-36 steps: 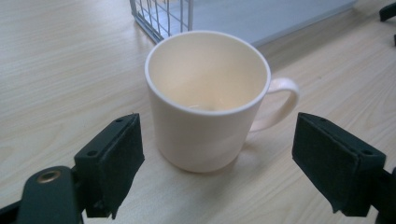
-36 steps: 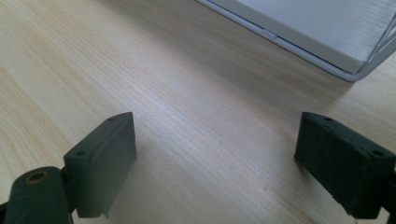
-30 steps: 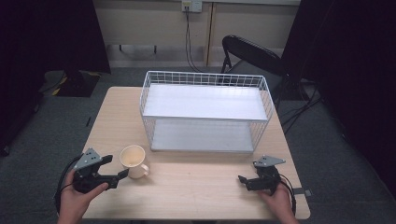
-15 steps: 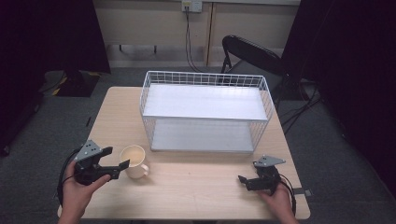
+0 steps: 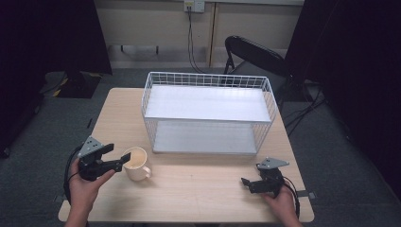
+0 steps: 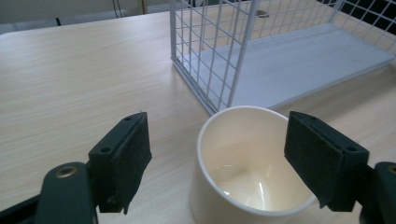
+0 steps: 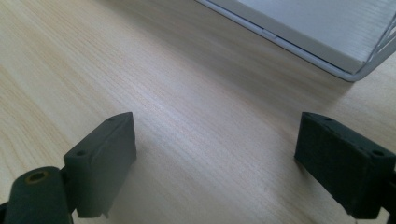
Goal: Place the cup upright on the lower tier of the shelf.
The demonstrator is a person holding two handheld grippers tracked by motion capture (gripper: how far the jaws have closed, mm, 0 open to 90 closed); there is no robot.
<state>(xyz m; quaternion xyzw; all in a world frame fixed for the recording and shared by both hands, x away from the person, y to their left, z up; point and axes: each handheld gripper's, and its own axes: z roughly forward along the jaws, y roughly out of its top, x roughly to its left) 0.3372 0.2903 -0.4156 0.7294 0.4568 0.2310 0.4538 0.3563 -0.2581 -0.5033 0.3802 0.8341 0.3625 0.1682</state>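
Cream-coloured, the cup [image 5: 136, 163] stands upright on the wooden surface [image 5: 198, 189], near the front left corner of the white wire basket [image 5: 208, 113]. The left claw [image 5: 116, 158] straddles the cup's rim, one pad inside the cup and one outside; its jaws have just been closing but do not yet press on the wall. The right claw [image 5: 246, 182] rests wide open on bare wood, holding nothing, well apart from the cup
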